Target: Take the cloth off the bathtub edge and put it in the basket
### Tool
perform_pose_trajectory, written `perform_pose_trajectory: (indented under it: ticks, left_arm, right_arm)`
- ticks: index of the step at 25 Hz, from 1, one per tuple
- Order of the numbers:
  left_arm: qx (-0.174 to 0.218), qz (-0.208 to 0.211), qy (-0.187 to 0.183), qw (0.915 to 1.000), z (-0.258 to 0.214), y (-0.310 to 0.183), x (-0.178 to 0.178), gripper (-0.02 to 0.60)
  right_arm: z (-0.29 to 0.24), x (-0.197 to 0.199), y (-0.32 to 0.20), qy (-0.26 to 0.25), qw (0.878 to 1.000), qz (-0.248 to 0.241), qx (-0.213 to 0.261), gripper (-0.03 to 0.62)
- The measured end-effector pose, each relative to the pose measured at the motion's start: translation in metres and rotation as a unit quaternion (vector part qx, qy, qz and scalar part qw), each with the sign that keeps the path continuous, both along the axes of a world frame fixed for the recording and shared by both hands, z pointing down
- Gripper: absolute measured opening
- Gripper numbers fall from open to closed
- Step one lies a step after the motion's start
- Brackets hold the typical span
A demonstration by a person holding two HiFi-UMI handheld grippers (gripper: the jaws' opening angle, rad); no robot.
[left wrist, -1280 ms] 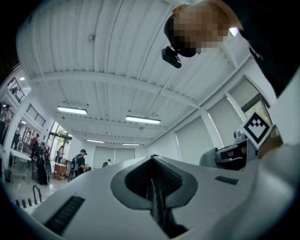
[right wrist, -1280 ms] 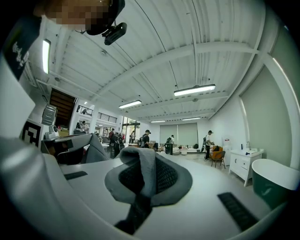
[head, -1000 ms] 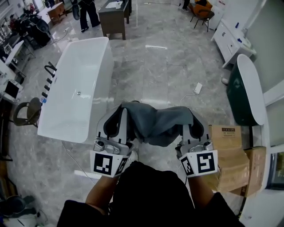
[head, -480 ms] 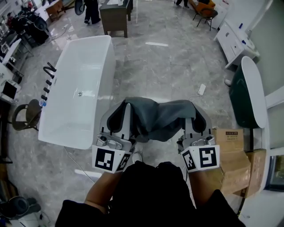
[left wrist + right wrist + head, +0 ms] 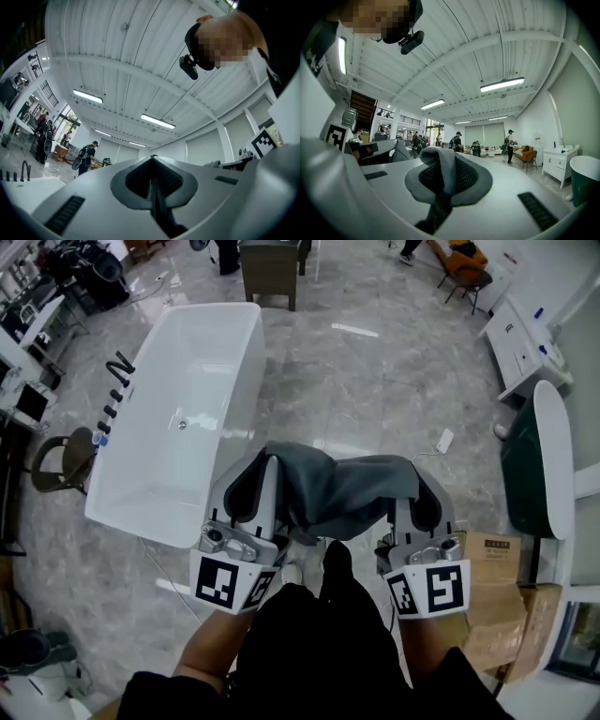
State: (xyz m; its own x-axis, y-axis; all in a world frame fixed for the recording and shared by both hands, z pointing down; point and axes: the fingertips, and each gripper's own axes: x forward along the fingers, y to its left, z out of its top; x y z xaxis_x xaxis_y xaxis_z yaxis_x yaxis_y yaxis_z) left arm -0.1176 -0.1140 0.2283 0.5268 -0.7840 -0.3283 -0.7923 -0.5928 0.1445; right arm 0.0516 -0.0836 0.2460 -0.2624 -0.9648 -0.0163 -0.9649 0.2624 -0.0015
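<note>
Left gripper [image 5: 268, 465] pressed together on left end of grey cloth [image 5: 342, 495]; right gripper [image 5: 412, 474] pinches right end same way. Cloth hangs between them in air, already off white bathtub [image 5: 246, 381] at far left. Both grips same as second ago. New: dark shoe [image 5: 335, 557] comes forward and floor view shifts, so person probably walks, carrying cloth. Basket not in view yet.

L gripper [image 5: 265, 470] + R gripper [image 5: 413, 486] = 2, 1 cloth [image 5: 342, 495], white tub [image 5: 246, 381] + green tub [image 5: 521, 486] = 2, 2 cardboard boxes [image 5: 492, 557].
</note>
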Motion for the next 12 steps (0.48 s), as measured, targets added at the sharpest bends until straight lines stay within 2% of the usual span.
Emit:
perform_pose_trajectory:
  ticks: [4, 12]
  left_arm:
    - [0.003, -0.025, -0.014, 0.9996, -0.005, -0.015, -0.004, 0.015]
    - [-0.025, -0.048, -0.038, 0.9978, 0.018, -0.036, 0.022, 0.015]
  right_arm:
    - [-0.006, -0.009, -0.019, -0.005, 1.0, -0.03, 0.007, 0.034]
    - [0.016, -0.003, -0.034, -0.007, 0.997, -0.074, -0.025, 0.034]
